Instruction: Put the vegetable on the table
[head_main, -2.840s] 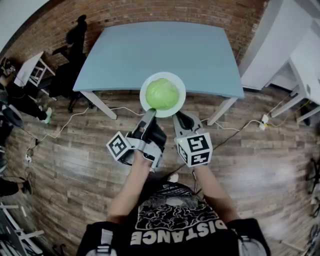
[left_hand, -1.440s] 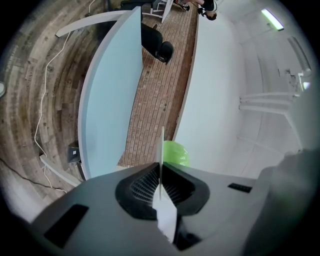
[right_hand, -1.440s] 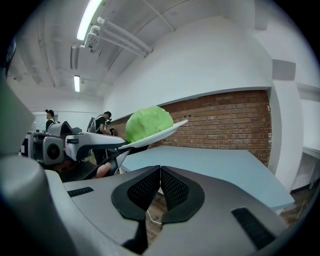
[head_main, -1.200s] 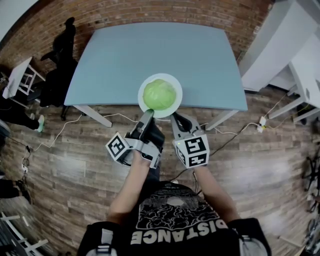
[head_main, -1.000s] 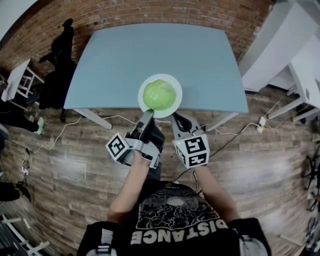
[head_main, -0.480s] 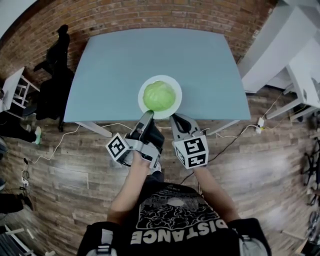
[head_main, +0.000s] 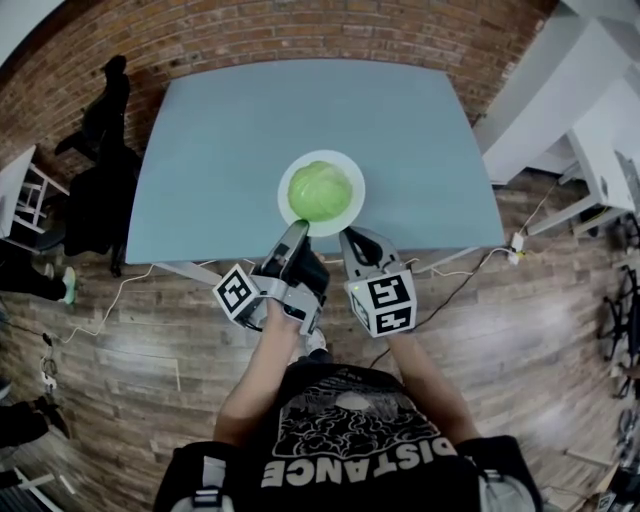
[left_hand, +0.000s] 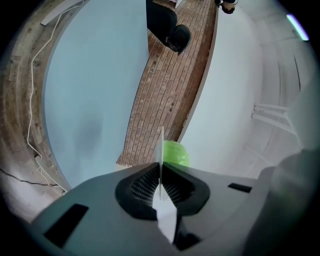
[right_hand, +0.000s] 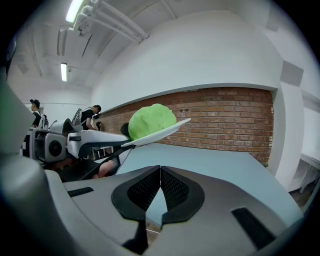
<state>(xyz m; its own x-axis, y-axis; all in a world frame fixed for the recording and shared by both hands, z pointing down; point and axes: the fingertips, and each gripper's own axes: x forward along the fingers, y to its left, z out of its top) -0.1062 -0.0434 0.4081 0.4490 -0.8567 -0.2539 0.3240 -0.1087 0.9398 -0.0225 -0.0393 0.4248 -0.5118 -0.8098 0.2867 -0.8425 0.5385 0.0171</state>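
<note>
Left gripper (head_main: 296, 233) jaws clamp the plate (head_main: 284, 195) rim. Right gripper (head_main: 348, 238) jaws are together, empty. Both grippers point forward, side by side.

Only legible txt I get, head view: "DISTANCE", white caps on the person's black shirt (head_main: 352, 462), approx 6 o'clock, upside down to my cam, just under a white graphic on same shirt.

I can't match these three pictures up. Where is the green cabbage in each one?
Head view: cabbage at centre, on the plate.
Left gripper view: low centre, just past the jaws.
Right gripper view: upper centre-left.
Shared landmark: the blue table, in all three.
</note>
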